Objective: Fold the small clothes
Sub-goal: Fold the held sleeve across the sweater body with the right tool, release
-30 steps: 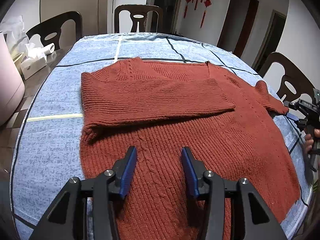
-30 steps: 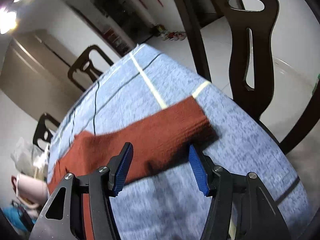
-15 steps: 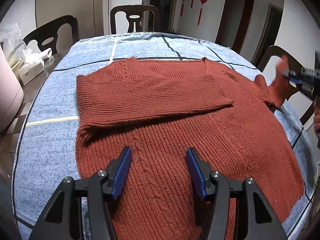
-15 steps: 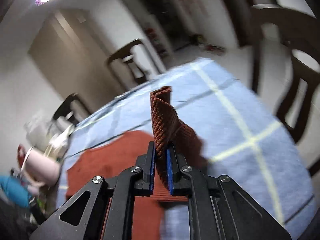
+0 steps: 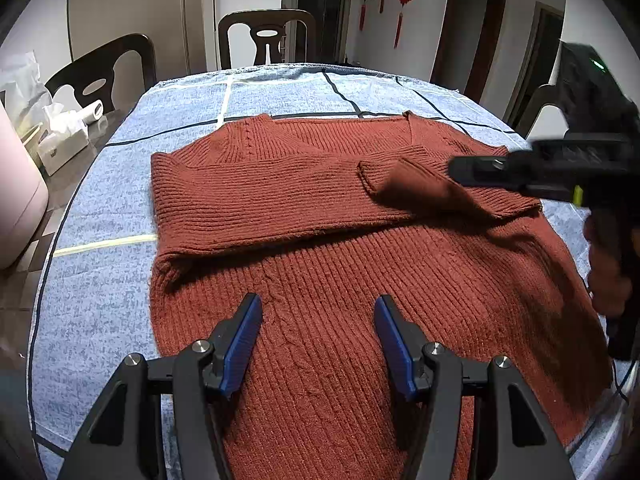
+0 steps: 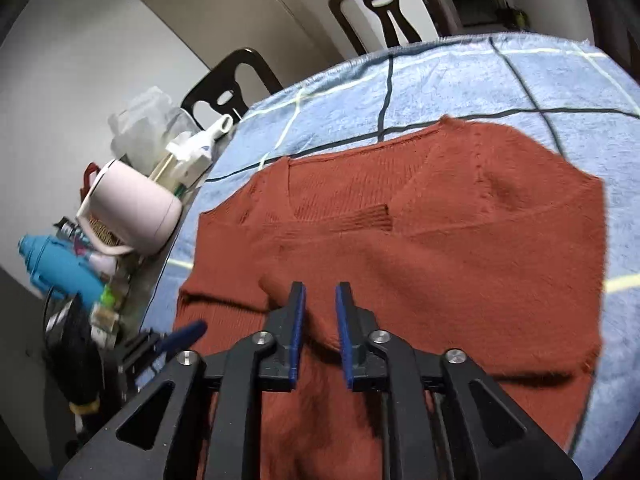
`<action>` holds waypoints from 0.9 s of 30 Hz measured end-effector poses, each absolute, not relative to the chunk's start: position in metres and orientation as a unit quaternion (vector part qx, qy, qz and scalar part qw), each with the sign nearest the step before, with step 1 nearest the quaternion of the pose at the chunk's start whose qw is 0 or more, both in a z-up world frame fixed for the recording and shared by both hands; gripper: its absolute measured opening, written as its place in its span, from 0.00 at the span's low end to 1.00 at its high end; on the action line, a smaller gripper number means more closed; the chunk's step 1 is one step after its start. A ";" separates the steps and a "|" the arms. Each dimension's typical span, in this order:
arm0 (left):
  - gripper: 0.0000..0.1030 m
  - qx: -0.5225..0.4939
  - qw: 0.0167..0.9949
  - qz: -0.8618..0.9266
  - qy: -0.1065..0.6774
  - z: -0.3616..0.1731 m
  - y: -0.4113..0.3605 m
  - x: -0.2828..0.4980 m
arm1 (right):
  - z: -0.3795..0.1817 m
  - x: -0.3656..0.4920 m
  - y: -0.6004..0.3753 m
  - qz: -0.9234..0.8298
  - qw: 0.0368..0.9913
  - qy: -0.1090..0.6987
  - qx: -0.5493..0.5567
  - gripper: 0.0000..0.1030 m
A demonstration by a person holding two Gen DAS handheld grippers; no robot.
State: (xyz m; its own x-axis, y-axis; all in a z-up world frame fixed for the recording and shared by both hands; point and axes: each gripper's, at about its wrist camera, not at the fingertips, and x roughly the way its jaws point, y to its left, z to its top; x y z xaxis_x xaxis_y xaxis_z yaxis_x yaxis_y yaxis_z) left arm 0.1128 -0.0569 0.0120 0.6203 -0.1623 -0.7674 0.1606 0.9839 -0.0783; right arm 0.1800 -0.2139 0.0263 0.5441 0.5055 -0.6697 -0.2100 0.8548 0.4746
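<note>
A rust-red knitted sweater (image 5: 328,280) lies flat on the blue checked tablecloth (image 5: 96,304), neck at the far side. Both sleeves lie folded across the chest; the right sleeve (image 5: 424,192) rests over the left sleeve (image 5: 256,204). My left gripper (image 5: 316,328) is open and empty, hovering over the sweater's lower body. My right gripper (image 6: 320,320) hangs over the folded right sleeve (image 6: 440,264) with its jaws a small gap apart and no cloth between them. It also shows in the left wrist view (image 5: 464,168), at the sleeve's cuff end.
Dark wooden chairs (image 5: 266,36) stand around the table. At the left edge are a pink container (image 6: 136,208), a tissue box (image 5: 60,144), plastic bags and a blue bottle (image 6: 56,264). The tablecloth's edge runs close on the right (image 5: 600,424).
My right gripper carried the right sleeve up and across the chest, laid it over the left sleeve and opened slightly, letting it go. The left gripper stayed in place, open.
</note>
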 end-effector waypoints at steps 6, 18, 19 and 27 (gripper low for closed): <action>0.59 -0.008 0.898 -0.097 0.430 0.018 -0.054 0.111 | 0.033 0.139 -0.252 0.153 0.889 0.404 0.155 0.20; 0.59 -0.122 0.864 -0.161 0.461 0.041 -0.078 0.181 | 0.005 0.124 -0.272 0.111 0.893 0.417 0.131 0.20; 0.54 -0.121 0.860 -0.159 0.469 0.036 -0.082 0.187 | 0.003 0.122 -0.273 0.111 0.894 0.414 0.128 0.20; 0.06 -0.110 0.860 -0.163 0.471 0.030 -0.096 0.191 | 0.000 0.120 -0.277 0.118 0.896 0.407 0.134 0.20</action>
State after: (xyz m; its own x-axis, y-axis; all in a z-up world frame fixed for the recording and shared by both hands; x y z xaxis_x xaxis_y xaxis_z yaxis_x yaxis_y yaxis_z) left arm 0.1910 -0.0964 0.0299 0.5029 -0.3846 -0.7740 0.1769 0.9224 -0.3434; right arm 0.1203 -0.2770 0.0004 0.6417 0.3196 -0.6972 -0.1017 0.9364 0.3358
